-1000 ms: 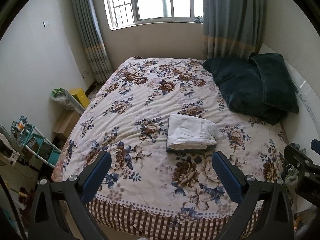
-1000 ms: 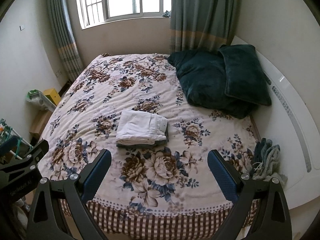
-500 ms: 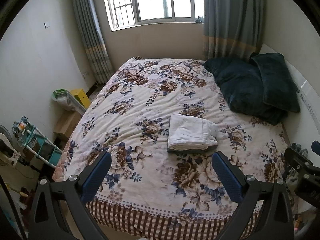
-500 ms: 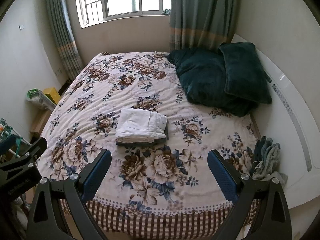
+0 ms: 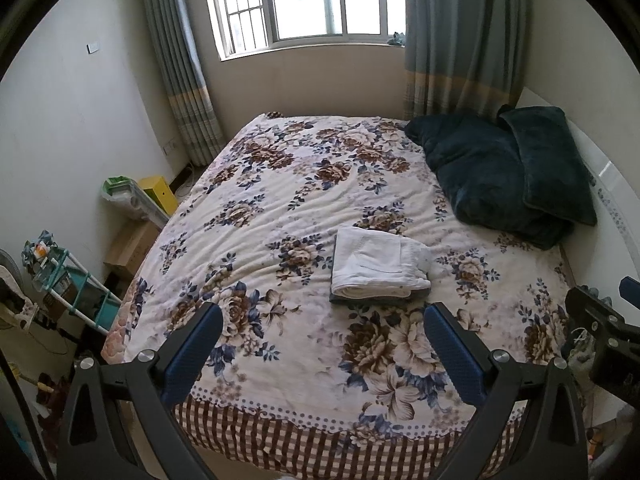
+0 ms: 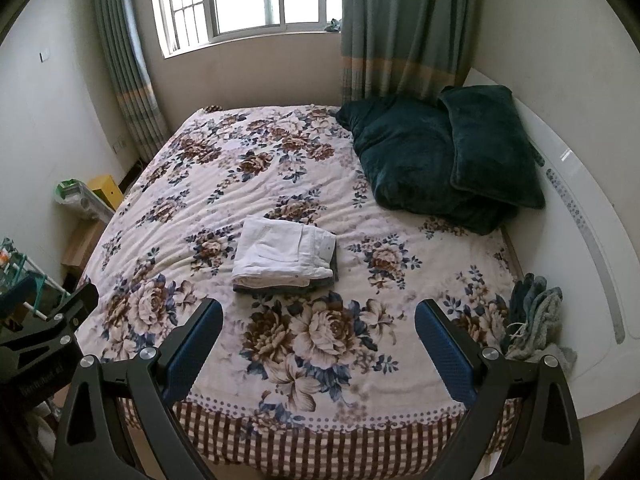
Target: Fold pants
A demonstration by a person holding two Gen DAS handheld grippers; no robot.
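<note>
White pants (image 5: 378,266) lie folded into a neat rectangle on top of a folded dark grey garment (image 5: 372,300), on the floral bedspread (image 5: 280,208). They also show in the right wrist view (image 6: 284,254). My left gripper (image 5: 322,320) is open and empty, held back above the bed's foot edge, well short of the stack. My right gripper (image 6: 318,316) is open and empty, likewise held back over the foot of the bed.
Two dark green pillows (image 6: 440,152) lie at the far right by the white headboard (image 6: 580,220). Grey gloves (image 6: 532,316) sit at the bed's right edge. A teal rack (image 5: 68,280), boxes (image 5: 156,192) and clutter stand left of the bed. A window (image 5: 304,0) with curtains is at the back.
Both views have shifted slightly, as both grippers drift a little back and up from the bed. The folded stack has not moved.
</note>
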